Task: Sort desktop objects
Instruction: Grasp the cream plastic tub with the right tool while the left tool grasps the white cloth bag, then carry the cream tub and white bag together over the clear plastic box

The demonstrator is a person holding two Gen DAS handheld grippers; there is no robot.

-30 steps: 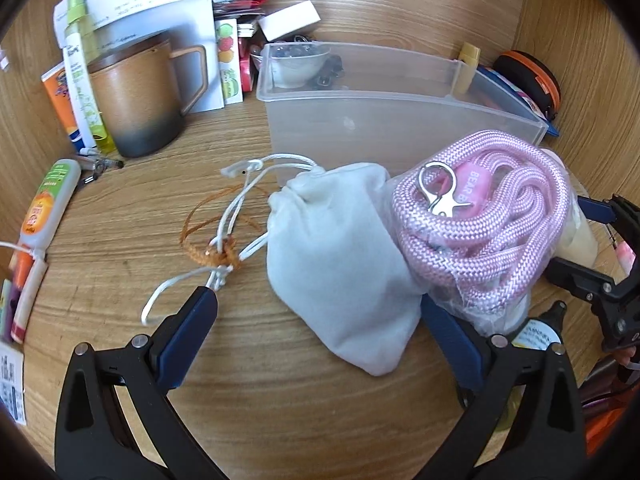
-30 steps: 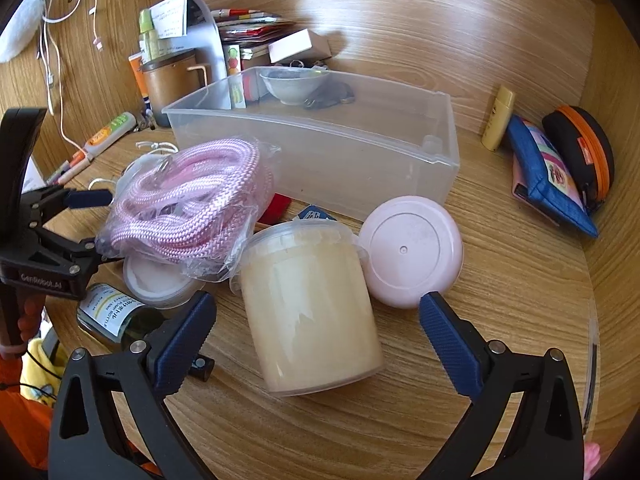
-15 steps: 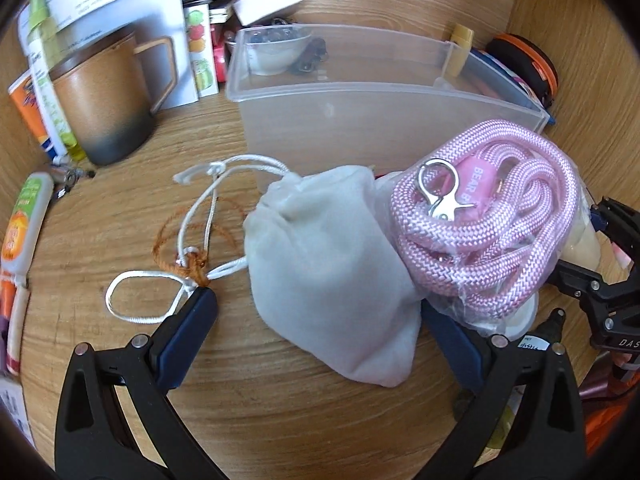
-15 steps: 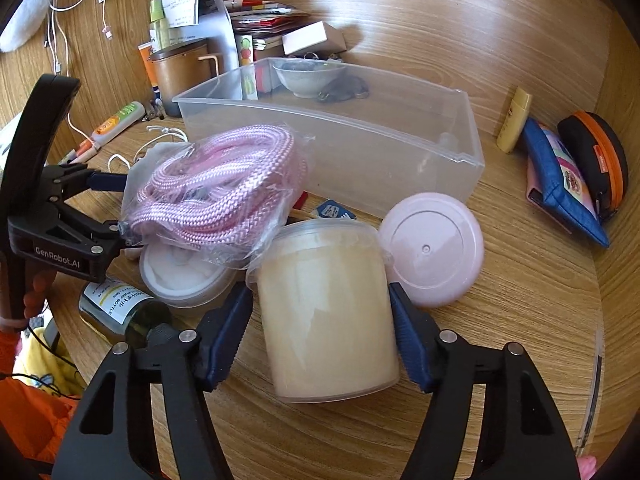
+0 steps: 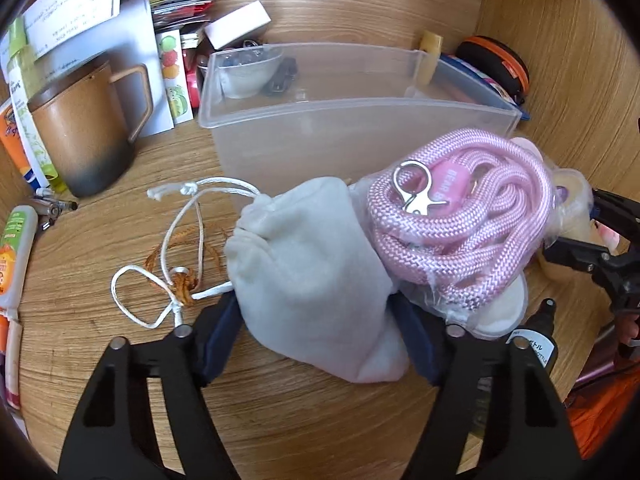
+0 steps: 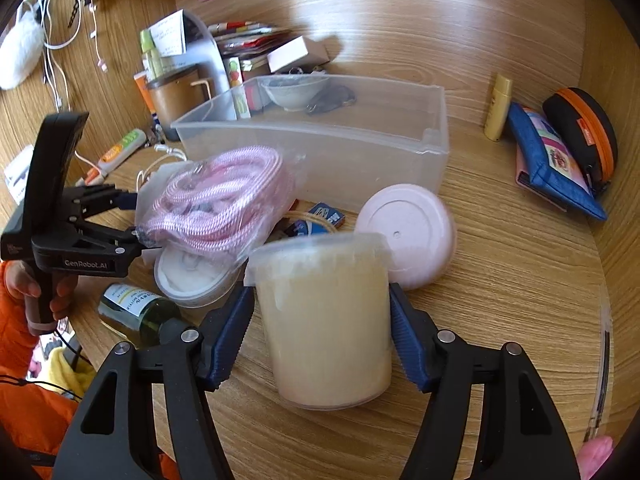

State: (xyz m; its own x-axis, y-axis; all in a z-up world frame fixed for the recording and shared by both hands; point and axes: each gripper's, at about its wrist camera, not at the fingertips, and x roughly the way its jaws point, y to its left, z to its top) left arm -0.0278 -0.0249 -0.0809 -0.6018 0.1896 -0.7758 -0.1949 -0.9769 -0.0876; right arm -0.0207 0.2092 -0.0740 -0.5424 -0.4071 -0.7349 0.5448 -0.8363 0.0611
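Note:
A white drawstring pouch [image 5: 312, 264] lies on the wooden desk, and my left gripper [image 5: 316, 316] is closing on it, both blue pads touching its sides. A pink rope in a plastic bag [image 5: 460, 232] leans against the pouch's right side. In the right wrist view my right gripper [image 6: 320, 312] is shut on a cream plastic jar [image 6: 324, 320], one pad on each side. The clear plastic bin [image 6: 320, 144] stands behind both, holding a small bowl [image 6: 292, 92]. The left gripper [image 6: 134, 220] shows at that view's left, held by a hand.
A pink round lid [image 6: 404, 236] touches the jar's right. A white tin [image 6: 188, 276] and a green bottle [image 6: 140, 308] lie to its left. A brown mug [image 5: 80, 136] stands back left. A blue pouch [image 6: 548, 164], a black-orange case [image 6: 580, 128] and a yellow tube [image 6: 498, 108] lie at right.
Both grippers started wide open. The right jaws closed onto the cream jar and stayed there. The left jaws have just come in against the white pouch.

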